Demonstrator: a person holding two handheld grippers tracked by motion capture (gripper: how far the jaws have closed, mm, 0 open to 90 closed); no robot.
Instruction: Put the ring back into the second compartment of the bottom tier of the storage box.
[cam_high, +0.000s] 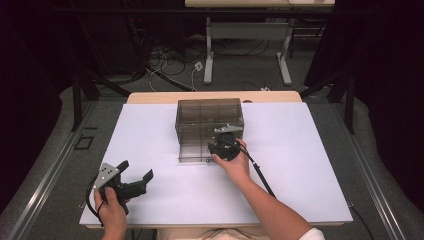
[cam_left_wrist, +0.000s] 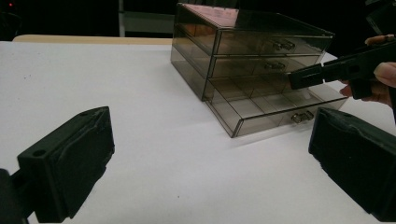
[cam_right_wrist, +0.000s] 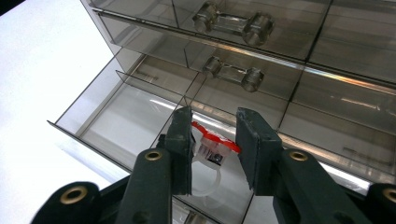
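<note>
A smoked-plastic three-drawer organiser (cam_high: 210, 127) is seen at the centre of the white table top (cam_high: 150, 135) in the high view, toward twelve o'clock of the person's seat. Its bottom drawer (cam_left_wrist: 275, 107) is pulled out; the two upper drawers are shut.

The right gripper (cam_high: 223, 145) is held at the open drawer, at about one o'clock from the person. In the right gripper view a small item with a red cap and a clear plastic ring (cam_right_wrist: 212, 149) is seen between the pads (cam_right_wrist: 182, 140), over a middle compartment of the drawer. The jaws are set narrow about it; the left pad appears to touch it, but a gap is seen at the right pad, so a firm grip cannot be confirmed. What the item is cannot be told; possibly a toy ring.

The left gripper (cam_high: 131, 180) is rested low on the table at about ten o'clock from the person, well apart from the organiser. Its jaws are spread wide, with nothing between them. In the left gripper view the organiser is seen at one o'clock, with the right gripper (cam_left_wrist: 303, 77) reaching over the drawer.
</note>
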